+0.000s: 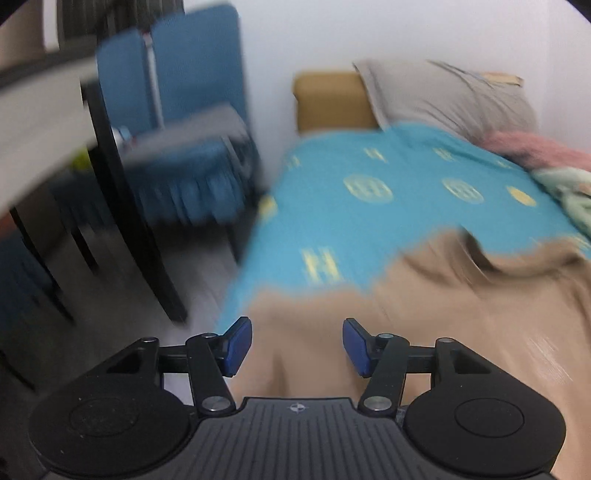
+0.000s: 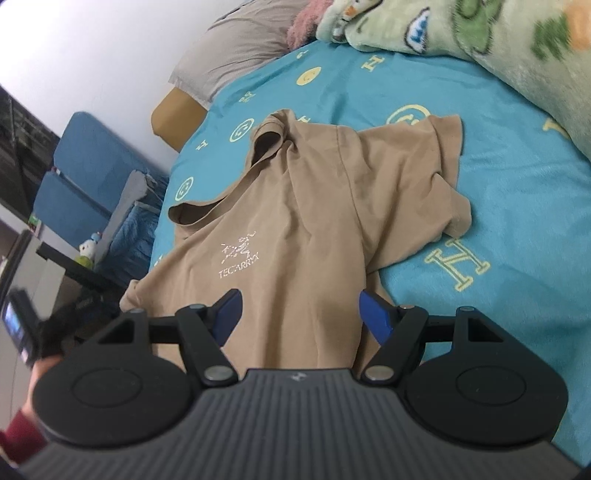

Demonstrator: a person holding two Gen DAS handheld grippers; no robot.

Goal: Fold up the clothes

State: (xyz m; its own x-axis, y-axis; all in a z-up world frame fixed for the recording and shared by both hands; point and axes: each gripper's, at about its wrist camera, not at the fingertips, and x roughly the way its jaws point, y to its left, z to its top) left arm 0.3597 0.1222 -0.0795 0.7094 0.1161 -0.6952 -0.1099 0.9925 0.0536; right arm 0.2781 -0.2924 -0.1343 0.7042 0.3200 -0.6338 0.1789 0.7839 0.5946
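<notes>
Left wrist view is badly motion-blurred: the tan t-shirt (image 1: 461, 314) reads only as a beige mass w/ no detail, its near end cut off behind the left gripper (image 1: 297, 347), whose blue pads stand apart w/ nothing pinched between them. Right wrist view is sharp: 1 tan t-shirt (image 2: 295, 221) lies rumpled on the turquoise bedsheet (image 2: 517, 221), front up, hem hidden under the right gripper (image 2: 301, 317), jaws wide, pads over the cloth, prob. not clamping it. White chest print reads "TECARRYX" under a skeleton-like logo. Sheet pattern: yellow "H" letters & smiley circles. 1 grey pillow (image 2: 236, 48), 1 green cartoon blanket (image 2: 498, 55) cut off at the frame edge, 1 pink fluffy item (image 2: 303, 26) mostly hidden. A small toy figure (image 2: 88, 251) at left, too small to ID.
</notes>
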